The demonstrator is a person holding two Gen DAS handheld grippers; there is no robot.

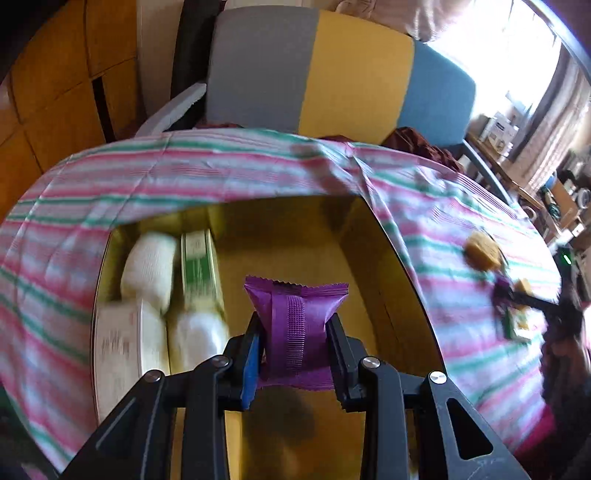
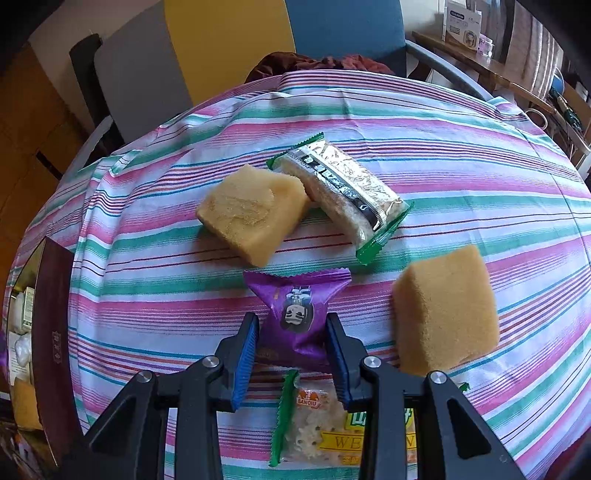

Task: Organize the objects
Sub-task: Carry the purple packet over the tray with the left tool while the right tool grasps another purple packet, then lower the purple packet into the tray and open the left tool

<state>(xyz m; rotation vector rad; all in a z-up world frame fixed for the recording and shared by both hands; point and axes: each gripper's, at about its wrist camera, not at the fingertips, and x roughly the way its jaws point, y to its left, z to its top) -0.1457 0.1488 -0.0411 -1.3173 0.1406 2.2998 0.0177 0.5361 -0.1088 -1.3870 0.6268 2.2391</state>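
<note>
In the left wrist view my left gripper (image 1: 294, 326) is shut on a purple snack packet (image 1: 295, 299), seam side up, and holds it above the open yellow-lined box (image 1: 373, 266). White packets (image 1: 149, 267) and a green-and-white carton (image 1: 199, 269) lie along the box's left side. In the right wrist view my right gripper (image 2: 291, 326) is shut on another purple packet (image 2: 295, 291) with a cartoon figure, low over the striped tablecloth (image 2: 147, 295). Around it lie two yellow sponge-like blocks (image 2: 253, 212) (image 2: 445, 310), a green-edged rice bar (image 2: 343, 188) and a green-edged snack bag (image 2: 306, 417).
The box's dark red wall (image 2: 51, 332) stands at the table's left edge in the right wrist view. A grey, yellow and blue chair back (image 1: 332, 70) stands behind the table. Dark red cloth (image 2: 317, 62) lies on the chair seat. A cluttered shelf (image 2: 465, 33) is at the far right.
</note>
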